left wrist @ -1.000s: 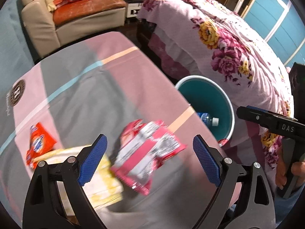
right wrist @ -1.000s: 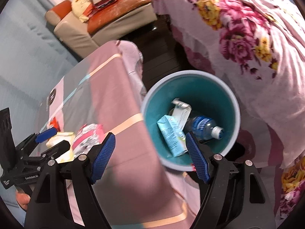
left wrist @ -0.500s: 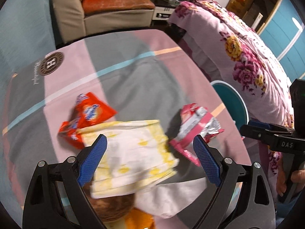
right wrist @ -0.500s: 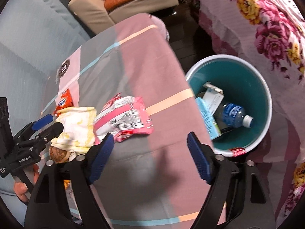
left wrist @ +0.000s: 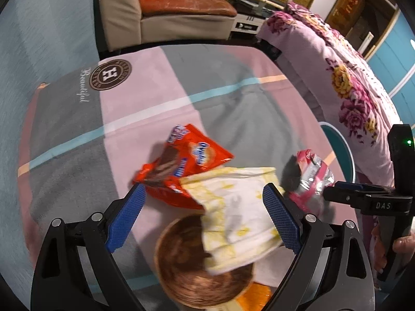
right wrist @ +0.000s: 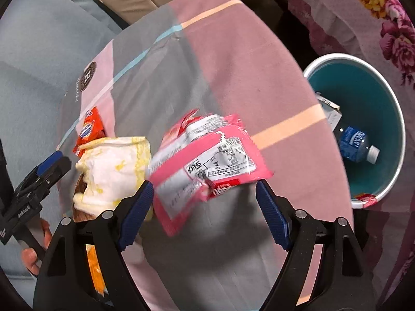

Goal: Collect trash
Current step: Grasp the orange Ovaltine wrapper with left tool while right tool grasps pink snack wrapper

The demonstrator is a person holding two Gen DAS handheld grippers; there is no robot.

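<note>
- The left gripper (left wrist: 203, 215) hangs over the table (left wrist: 145, 108) with its jaws spread wide and nothing gripped; the blue pads (left wrist: 125, 220) stand clear on either side of the litter below.
- Between those pads, on the table, lies a crumpled white-and-yellow wrapper (left wrist: 238, 212), draped partly over a brown round bowl (left wrist: 186, 267).
- The wrapper's far corner overlaps a red snack bag (left wrist: 186, 165), which lies flat just beyond the left pad.
- An orange object (left wrist: 255, 294) peeks out at the bowl's near edge; what it is cannot be told.
- The right gripper (right wrist: 202, 210) is also wide open and holds nothing; its jaws have just been opening a little further, with no thing pressed between them.
- A pink wafer packet (right wrist: 207, 160) lies on the table just ahead of the right gripper's pads (right wrist: 135, 215), its printed label side up, touched by neither pad.
- The packet sits to the right of the wrapper, between it and the table's edge nearest the bin (right wrist: 384, 189).
- The bin, teal inside with a white rim, stands on the floor just beside the table; it holds a blue-labelled bottle (right wrist: 358, 145) and a carton (right wrist: 329, 108).
- Beyond the bin is a bed with a flowered cover (left wrist: 350, 98), and past the table's far end an armchair (left wrist: 166, 10).
</note>
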